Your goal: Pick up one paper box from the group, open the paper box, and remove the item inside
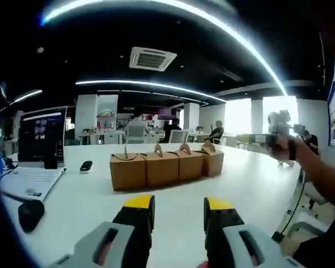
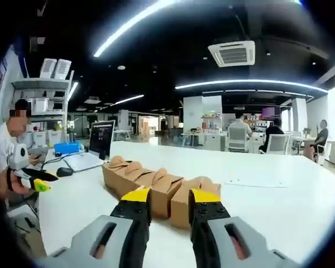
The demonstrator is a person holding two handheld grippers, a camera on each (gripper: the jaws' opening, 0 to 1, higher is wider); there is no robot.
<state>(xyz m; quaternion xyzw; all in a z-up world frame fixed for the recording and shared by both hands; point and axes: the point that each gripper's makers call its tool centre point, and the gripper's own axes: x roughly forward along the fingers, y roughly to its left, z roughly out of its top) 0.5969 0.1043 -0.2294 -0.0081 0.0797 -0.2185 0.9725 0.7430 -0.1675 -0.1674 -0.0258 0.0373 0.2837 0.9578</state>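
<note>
In the left gripper view we see our left gripper [image 1: 178,207] hovering low over the white table [image 1: 257,190], its yellow-tipped jaws spread apart with nothing between them. Ahead of it stands the row of four brown paper boxes [image 1: 166,165], side by side and touching, each with its folded handle on top and closed. To the left of the row lie a small dark remote-like object [image 1: 86,166], an open laptop [image 1: 38,162] and a black mouse [image 1: 30,214]. At the right edge of that view a hand [image 1: 281,146] holds the right gripper [image 1: 247,138] up above the table's far side — whether its jaws are parted there we cannot tell. In the right gripper view the right gripper [image 2: 164,196] also has its jaws apart and empty, and the paper boxes [image 2: 156,187] run away from it in a line, the nearest box just beyond the jaw tips — not touching them as far as we can see. The laptop [image 2: 95,148] sits beyond the boxes, and a sheet of paper [image 2: 258,177] lies flat on the table [image 2: 301,206] to the right.
</note>
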